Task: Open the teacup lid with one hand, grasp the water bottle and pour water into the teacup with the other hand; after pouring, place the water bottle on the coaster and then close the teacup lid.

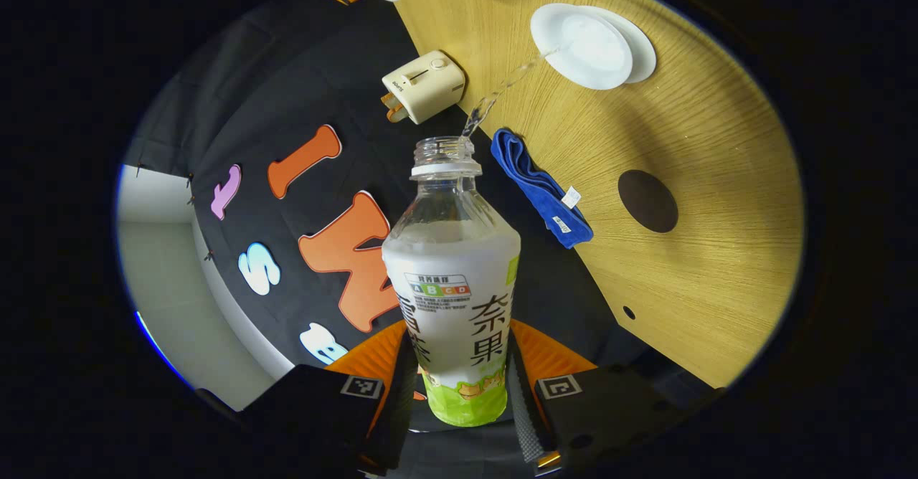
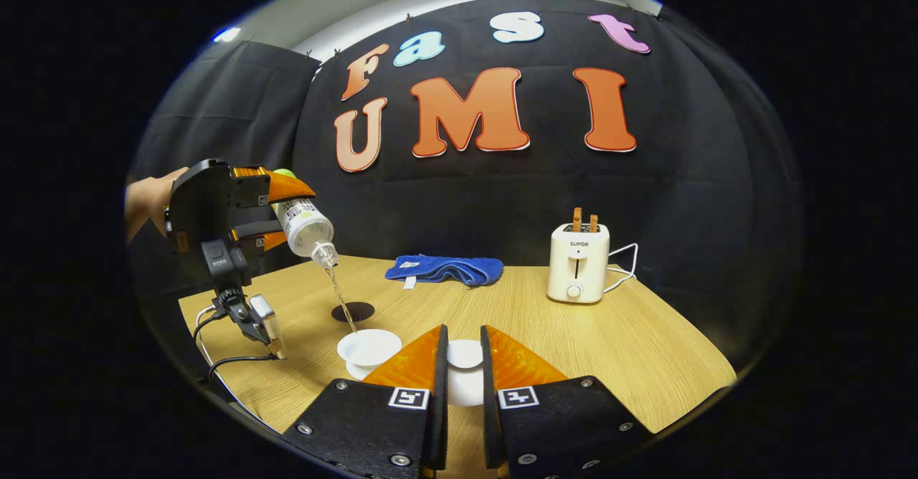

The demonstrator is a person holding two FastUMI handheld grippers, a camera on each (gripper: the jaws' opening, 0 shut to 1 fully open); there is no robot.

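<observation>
My left gripper [image 1: 460,335] is shut on a clear water bottle [image 1: 453,278] with a white and green label, uncapped and tilted. A thin stream of water runs from its mouth into the open white teacup [image 1: 592,52] on its saucer. From the right gripper view, the left gripper [image 2: 283,210] holds the bottle [image 2: 305,226] above the teacup [image 2: 369,346]. My right gripper [image 2: 462,332] is shut on the white teacup lid [image 2: 465,356], held just right of the cup. A dark round coaster [image 2: 353,312] lies behind the cup.
A folded blue cloth [image 2: 445,269] lies at the back of the wooden table [image 2: 609,350]. A cream toaster [image 2: 579,262] with a cable stands at the back right. A hand [image 2: 147,203] holds the left gripper, and cables hang below it at the table's left edge.
</observation>
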